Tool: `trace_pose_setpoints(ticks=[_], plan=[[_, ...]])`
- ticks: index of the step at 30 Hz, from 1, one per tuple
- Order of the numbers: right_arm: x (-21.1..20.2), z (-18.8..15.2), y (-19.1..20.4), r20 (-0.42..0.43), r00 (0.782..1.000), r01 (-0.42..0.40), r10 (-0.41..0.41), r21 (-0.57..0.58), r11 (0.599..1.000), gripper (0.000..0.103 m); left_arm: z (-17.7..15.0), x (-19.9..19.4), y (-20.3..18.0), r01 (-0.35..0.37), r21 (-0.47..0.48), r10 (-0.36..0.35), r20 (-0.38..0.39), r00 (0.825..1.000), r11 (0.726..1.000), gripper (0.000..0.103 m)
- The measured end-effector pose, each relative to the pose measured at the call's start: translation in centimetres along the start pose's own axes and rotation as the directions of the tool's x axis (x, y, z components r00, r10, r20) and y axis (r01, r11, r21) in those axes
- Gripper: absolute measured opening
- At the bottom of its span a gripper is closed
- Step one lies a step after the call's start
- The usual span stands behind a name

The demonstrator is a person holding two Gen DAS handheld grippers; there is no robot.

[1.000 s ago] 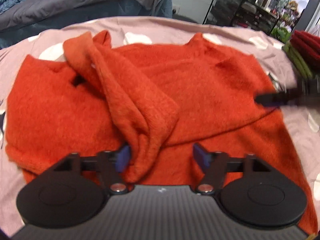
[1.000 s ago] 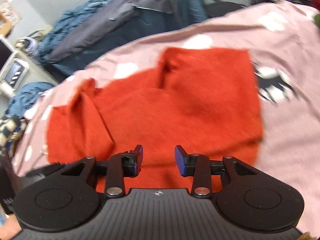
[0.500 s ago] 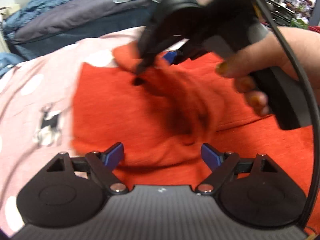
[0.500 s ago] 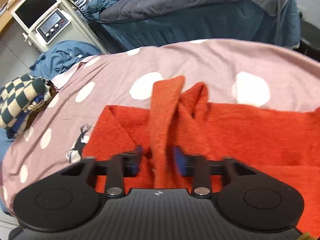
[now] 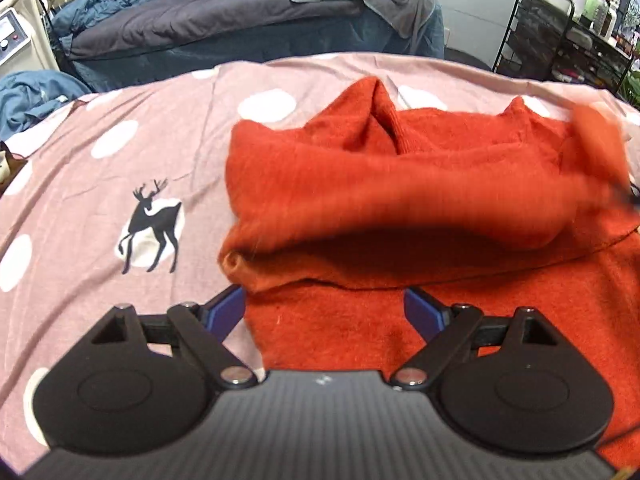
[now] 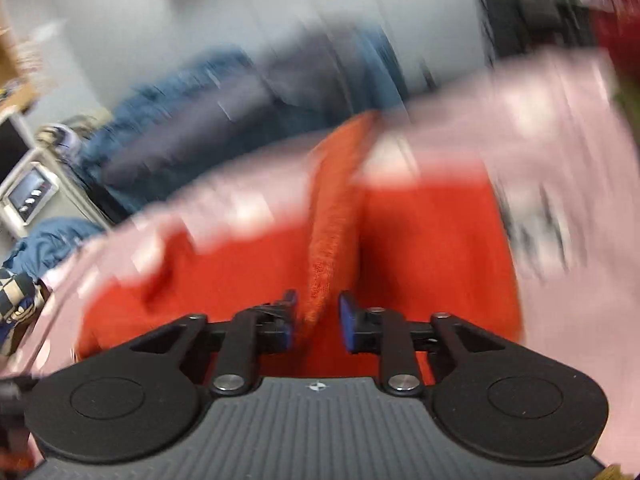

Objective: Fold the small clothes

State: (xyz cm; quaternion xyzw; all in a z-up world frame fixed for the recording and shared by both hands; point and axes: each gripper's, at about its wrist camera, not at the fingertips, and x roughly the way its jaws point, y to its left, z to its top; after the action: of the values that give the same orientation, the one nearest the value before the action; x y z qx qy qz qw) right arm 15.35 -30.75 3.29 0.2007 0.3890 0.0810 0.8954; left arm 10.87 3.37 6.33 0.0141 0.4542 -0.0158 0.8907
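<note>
Orange-red sweater (image 5: 400,184) spread over pink dotted bedsheet (image 5: 120,152), from centre to 3 o'clock in left view. Left gripper (image 5: 323,311) wide, nothing between pads, at sweater's 6 o'clock hem. Right gripper (image 6: 316,317) narrow, just been opening, sleeve (image 6: 334,216) between pads; contact lost in blur.

Rumpled orange-red sweater (image 5: 400,184) on bedspread
</note>
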Motion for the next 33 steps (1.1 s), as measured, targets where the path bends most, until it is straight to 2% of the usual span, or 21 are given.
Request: trace_pose_setpoints(ticks=[2, 3, 4, 6, 8, 10, 13, 16, 18, 20, 21, 23, 24, 26, 27, 29, 31, 33], plan=[[0.9, -1.9, -2.3, -0.109, 0.994, 0.026, -0.014, 0.111, 0.994, 0.044, 0.1, 0.5, -0.4, 0.000, 0.015, 0.000, -0.015, 1.000, 1.000, 0.086], [0.9, -2.5, -2.8, -0.131, 0.991, 0.049, -0.027, 0.172, 0.984, 0.043, 0.1, 0.5, -0.5, 0.002, 0.021, -0.001, -0.025, 1.000, 1.000, 0.086], [0.4, -2.9, -2.9, -0.105, 0.994, 0.038, -0.015, 0.222, 0.974, 0.043, 0.0, 0.6, -0.7, 0.001, 0.027, 0.000, -0.030, 1.000, 1.000, 0.087], [-1.0, -2.5, -3.0, -0.053, 0.998, 0.030, -0.018, 0.237, 0.971, 0.047, -0.3, 0.6, -0.8, -0.004, 0.045, 0.006, -0.037, 0.999, 0.999, 0.087], [-1.9, -1.2, -3.1, -0.003, 1.000, 0.024, -0.024, 0.211, 0.977, 0.059, -0.4, 0.6, -0.7, -0.006, 0.054, 0.009, -0.050, 0.999, 0.999, 0.087], [-2.3, 0.5, -3.3, 0.039, 0.998, 0.051, -0.058, 0.168, 0.984, 0.065, -0.4, 0.2, -0.7, -0.009, 0.046, 0.011, -0.046, 0.999, 0.999, 0.087], [-1.7, 2.8, -4.4, 0.086, 0.991, 0.094, -0.104, 0.112, 0.989, 0.065, -0.2, -0.5, -0.4, -0.014, 0.034, 0.015, -0.029, 0.999, 0.999, 0.087], [-0.6, 5.1, -5.7, 0.091, 0.989, 0.111, -0.114, 0.042, 0.993, 0.065, 0.3, -0.9, 0.1, -0.013, 0.024, 0.014, -0.025, 1.000, 1.000, 0.087], [0.9, 6.6, -5.7, 0.046, 0.996, 0.080, -0.077, -0.080, 0.994, 0.074, 0.6, -1.1, 0.6, -0.017, 0.018, 0.017, -0.019, 1.000, 1.000, 0.087], [2.2, 7.9, -5.8, -0.014, 0.999, 0.045, -0.049, -0.189, 0.981, 0.093, 1.1, -1.2, 1.2, -0.019, 0.017, 0.019, -0.009, 1.000, 1.000, 0.087], [2.8, 8.3, -6.0, -0.043, 0.999, 0.024, -0.034, -0.218, 0.976, 0.093, 1.3, -1.2, 1.5, -0.016, 0.015, 0.016, -0.004, 1.000, 1.000, 0.087], [3.0, 8.5, -6.7, -0.047, 0.999, -0.003, -0.008, -0.234, 0.972, 0.093, 1.9, -1.2, 2.1, -0.006, 0.019, 0.005, 0.008, 1.000, 1.000, 0.087], [3.2, 8.7, -7.2, -0.055, 0.998, -0.040, 0.029, -0.216, 0.976, 0.090, 2.2, -1.1, 2.3, -0.008, 0.025, 0.008, 0.012, 1.000, 1.000, 0.087], [3.2, 9.0, -7.5, -0.111, 0.988, -0.125, 0.106, -0.184, 0.975, 0.064, 3.0, -0.7, 3.0, -0.027, 0.024, 0.026, 0.015, 1.000, 0.999, 0.087], [3.5, 9.0, -7.4, -0.148, 0.982, -0.144, 0.116, -0.188, 0.972, 0.059, 3.4, -0.3, 3.5, -0.026, 0.012, 0.026, 0.013, 1.000, 1.000, 0.087], [3.8, 8.9, -6.8, -0.213, 0.969, -0.172, 0.126, -0.214, 0.962, 0.022, 4.4, 0.5, 4.7, -0.009, -0.036, 0.009, 0.011, 1.000, 0.999, 0.087], [3.2, 9.3, -6.5, -0.223, 0.960, -0.211, 0.166, -0.193, 0.958, 0.019, 5.6, 1.6, 5.9, 0.032, -0.098, -0.031, 0.011, 0.999, 0.995, 0.087], [2.4, 10.1, -6.3, -0.183, 0.960, -0.243, 0.213, -0.161, 0.957, 0.018, 7.0, 2.9, 6.6, 0.081, -0.131, -0.080, 0.019, 0.997, 0.988, 0.087]])
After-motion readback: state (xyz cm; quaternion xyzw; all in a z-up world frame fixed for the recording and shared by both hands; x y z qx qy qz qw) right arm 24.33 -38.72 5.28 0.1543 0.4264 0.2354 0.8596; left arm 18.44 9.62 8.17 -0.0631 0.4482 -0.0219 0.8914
